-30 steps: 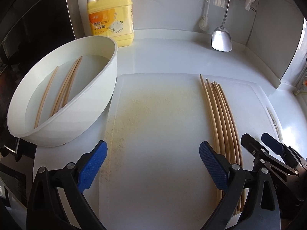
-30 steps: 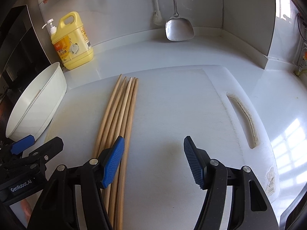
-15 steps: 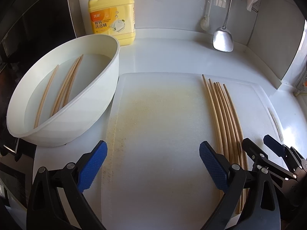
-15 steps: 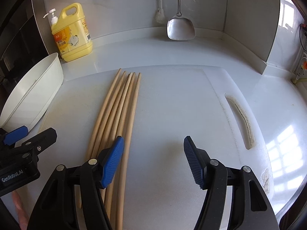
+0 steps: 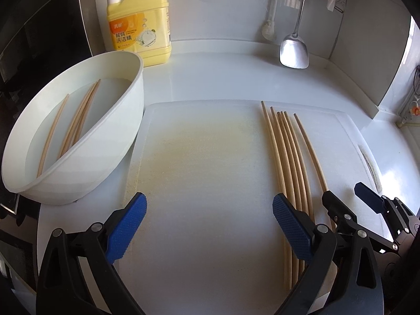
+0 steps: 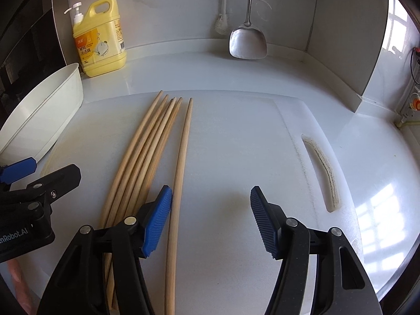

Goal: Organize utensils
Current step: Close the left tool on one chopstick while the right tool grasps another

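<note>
Right gripper [image 6: 211, 218] hangs with jaws apart over the cutting board [image 6: 236, 157], grasping nothing; one chopstick [image 6: 181, 162] lies between its fingers, just beside the left pad and apart from the bundle of chopsticks [image 6: 147, 152]. Left gripper [image 5: 210, 225] is also released, over the board's near edge. More chopsticks [image 5: 76, 115] soak in the white basin [image 5: 105, 162] at the desk's left edge, before a yellow soap bottle [image 5: 139, 21].

We look steeply down along each gripper's fingers, close over the white cutting board [image 5: 210, 170]; our left view takes in the basin [image 5: 110, 157] side, our right the handle slot; both share the chopsticks [image 6: 147, 152], detergent bottle [image 6: 101, 39] and hanging spatula [image 5: 293, 52]
</note>
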The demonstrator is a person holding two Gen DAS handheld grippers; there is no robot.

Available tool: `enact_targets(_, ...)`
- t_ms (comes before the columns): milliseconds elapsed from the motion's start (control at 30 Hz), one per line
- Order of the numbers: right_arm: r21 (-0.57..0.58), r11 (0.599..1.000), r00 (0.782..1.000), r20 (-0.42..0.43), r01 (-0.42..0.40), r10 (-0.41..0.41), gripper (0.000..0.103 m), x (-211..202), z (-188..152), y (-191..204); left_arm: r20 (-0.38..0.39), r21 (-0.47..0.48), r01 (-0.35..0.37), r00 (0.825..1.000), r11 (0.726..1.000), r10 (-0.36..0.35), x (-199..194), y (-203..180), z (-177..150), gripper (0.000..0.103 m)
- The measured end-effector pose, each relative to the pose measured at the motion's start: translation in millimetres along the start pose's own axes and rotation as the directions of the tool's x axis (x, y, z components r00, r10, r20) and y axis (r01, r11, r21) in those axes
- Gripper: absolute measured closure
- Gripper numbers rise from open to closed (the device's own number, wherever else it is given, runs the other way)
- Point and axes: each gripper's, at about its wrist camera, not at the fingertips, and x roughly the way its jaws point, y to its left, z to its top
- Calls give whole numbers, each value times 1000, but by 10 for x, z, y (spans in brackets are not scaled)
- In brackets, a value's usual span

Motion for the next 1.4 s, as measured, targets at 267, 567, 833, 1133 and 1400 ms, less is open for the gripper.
enact_targets(267, 33, 999, 1000, 4, -1, 1, 43, -17, -46, -224, -19, 23, 10, 1000, 1000, -9, 154, -165, -17, 8)
enact_targets(567, 38, 999, 1000, 9, -9, 9, 43, -36, -84, -308, -39, 18, 0, 999, 1000, 0, 252, -234, -48, 8)
enact_targets(833, 32, 999, 1000, 13, -15, 15, 43, -26, -76, -328, -39, -2, -6, 999, 1000, 6, 246, -186, -75, 5)
enact_targets(1133, 19, 1000, 1000, 13, -18, 18, 43, -3, -34, -323, -31, 22, -53, 998, 998, 54, 302, -288, -45, 5)
enact_targets(1400, -4, 999, 999, 23, -32, 32, 46, 43, 18, -286, -24, -5, -39, 999, 999, 39, 328, -294, -9, 9)
